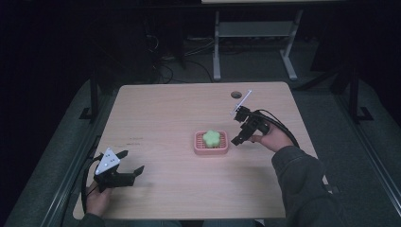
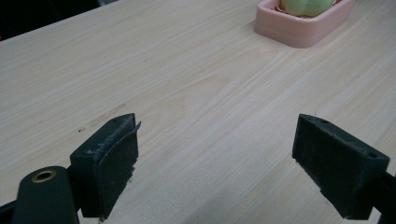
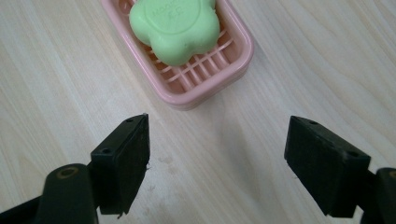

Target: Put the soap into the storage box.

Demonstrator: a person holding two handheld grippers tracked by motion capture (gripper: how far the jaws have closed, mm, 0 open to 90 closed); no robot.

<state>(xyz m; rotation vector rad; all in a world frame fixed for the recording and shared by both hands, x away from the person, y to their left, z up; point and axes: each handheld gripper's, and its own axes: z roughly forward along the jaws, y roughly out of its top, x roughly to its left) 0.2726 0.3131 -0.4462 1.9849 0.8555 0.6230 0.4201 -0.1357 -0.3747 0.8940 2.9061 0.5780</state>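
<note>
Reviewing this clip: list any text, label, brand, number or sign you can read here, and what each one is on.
Green flower-shaped soap in the pink plastic slotted soap dish: embossed lettering in two rows on its top face, too shallow and blurred to read.
Light wooden table: small dark marks near the left side, too small to tell whether they are text.
Nothing else carries readable text.

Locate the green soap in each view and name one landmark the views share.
High view: the green soap sits mid-table, in the pink dish.
Left gripper view: top edge, right of centre, cut off by the frame.
Right gripper view: top centre, beyond the open jaws.
Shared landmark: the pink dish under the soap.
</note>
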